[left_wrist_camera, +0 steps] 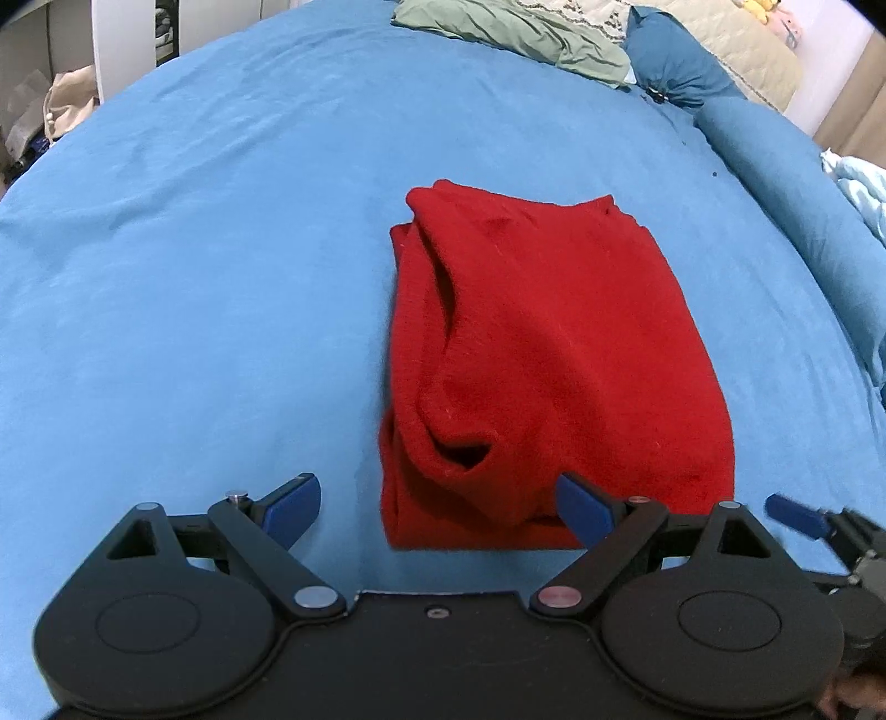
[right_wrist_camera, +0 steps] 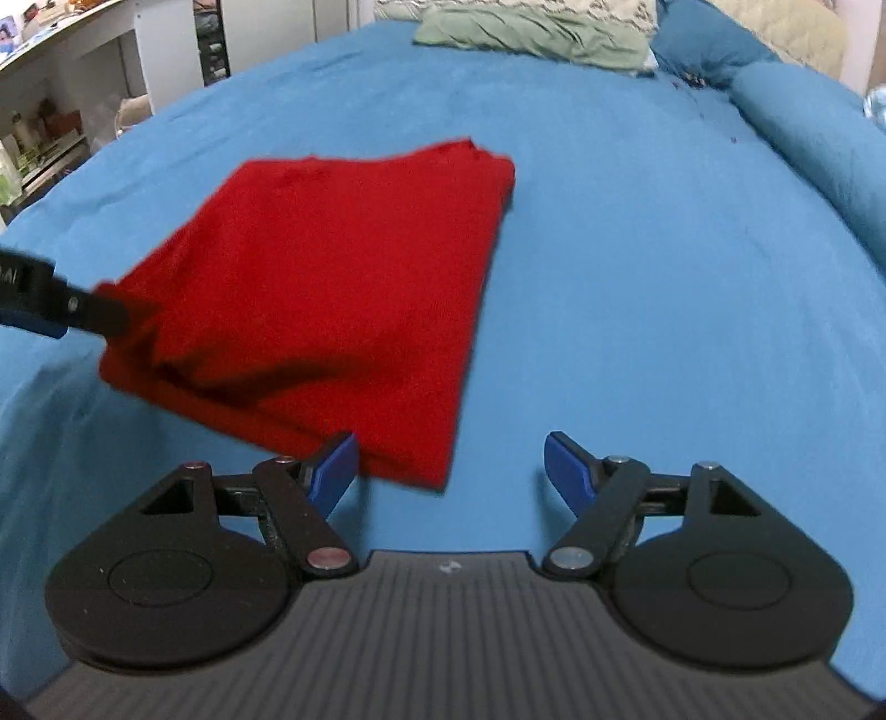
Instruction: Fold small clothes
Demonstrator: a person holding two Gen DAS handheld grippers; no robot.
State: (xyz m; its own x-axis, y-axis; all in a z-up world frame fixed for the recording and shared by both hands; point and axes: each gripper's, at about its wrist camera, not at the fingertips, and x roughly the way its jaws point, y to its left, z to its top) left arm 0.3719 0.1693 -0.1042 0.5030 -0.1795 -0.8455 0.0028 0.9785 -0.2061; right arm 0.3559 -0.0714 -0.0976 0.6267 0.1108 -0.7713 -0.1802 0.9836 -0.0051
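A folded red garment [left_wrist_camera: 542, 360] lies on the blue bedspread [left_wrist_camera: 194, 277]. My left gripper [left_wrist_camera: 440, 507] is open; its near edge of the garment sits between the two blue fingertips, the right one over the cloth. In the right wrist view the garment [right_wrist_camera: 332, 288] lies ahead to the left. My right gripper [right_wrist_camera: 448, 462] is open, its left fingertip at the garment's near corner. The left gripper's finger [right_wrist_camera: 50, 310] touches the garment's left edge. The right gripper's blue fingertip [left_wrist_camera: 797, 515] shows at the right of the left wrist view.
A crumpled green cloth [left_wrist_camera: 515, 33] and a beige quilt [left_wrist_camera: 736, 55] lie at the far end of the bed. A blue bolster [left_wrist_camera: 786, 183] runs along the right side. White shelves [right_wrist_camera: 83, 94] stand beyond the bed's left edge.
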